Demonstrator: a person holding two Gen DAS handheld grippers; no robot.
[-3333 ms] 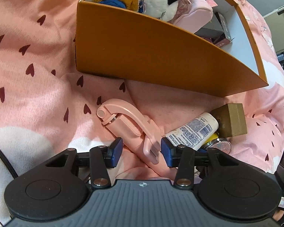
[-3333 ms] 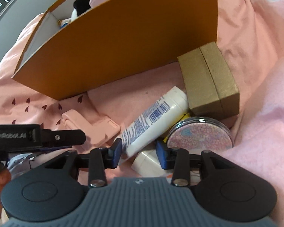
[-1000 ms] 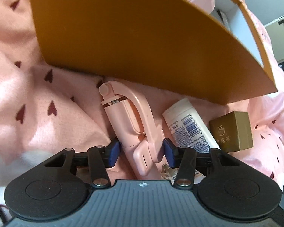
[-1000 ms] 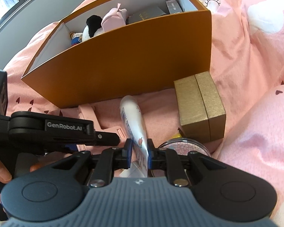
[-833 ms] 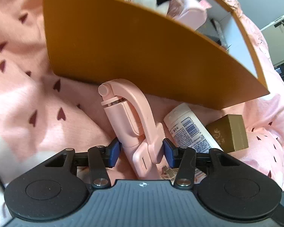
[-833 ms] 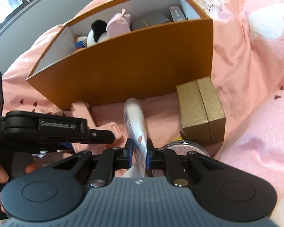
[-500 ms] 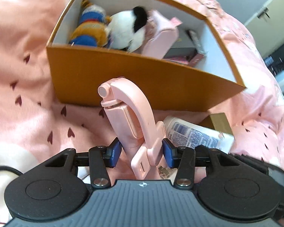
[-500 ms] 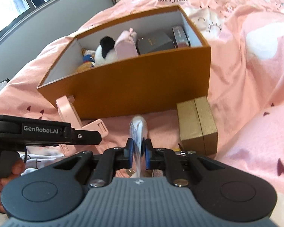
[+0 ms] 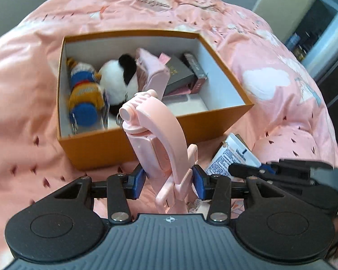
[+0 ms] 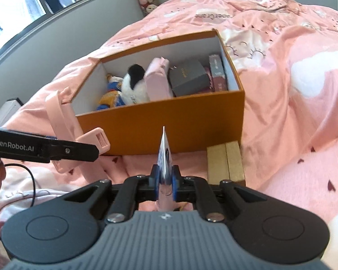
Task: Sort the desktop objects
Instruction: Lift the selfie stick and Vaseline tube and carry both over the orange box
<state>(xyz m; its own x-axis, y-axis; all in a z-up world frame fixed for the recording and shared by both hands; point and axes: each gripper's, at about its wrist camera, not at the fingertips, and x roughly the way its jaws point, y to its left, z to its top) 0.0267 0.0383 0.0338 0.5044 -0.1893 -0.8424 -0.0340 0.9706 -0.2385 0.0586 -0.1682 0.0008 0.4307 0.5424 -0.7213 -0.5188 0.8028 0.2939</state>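
My left gripper (image 9: 169, 183) has its blue pads pressed on a pink folding phone holder (image 9: 155, 135) while its jaws are closing. The holder hangs lifted in front of the open orange box (image 9: 97, 148). In the right wrist view the same holder (image 10: 60, 112) sits left of the box (image 10: 169, 123). My right gripper (image 10: 164, 184) is shut on a white tube with blue print (image 10: 165, 155), seen edge-on and raised off the bedding. In the left wrist view the tube (image 9: 232, 155) shows to the right.
The box holds plush toys (image 9: 115, 78), a pink pouch (image 10: 157, 81), a grey box (image 10: 189, 76) and dark red packs. A gold box (image 10: 225, 164) lies on the pink bedspread (image 10: 293, 123) by the box's near right corner. A black cable (image 10: 31, 180) trails at left.
Both grippers have risen with the holder and the tube off the bedding. The inside of the orange box has come into view, and the left gripper has rolled.
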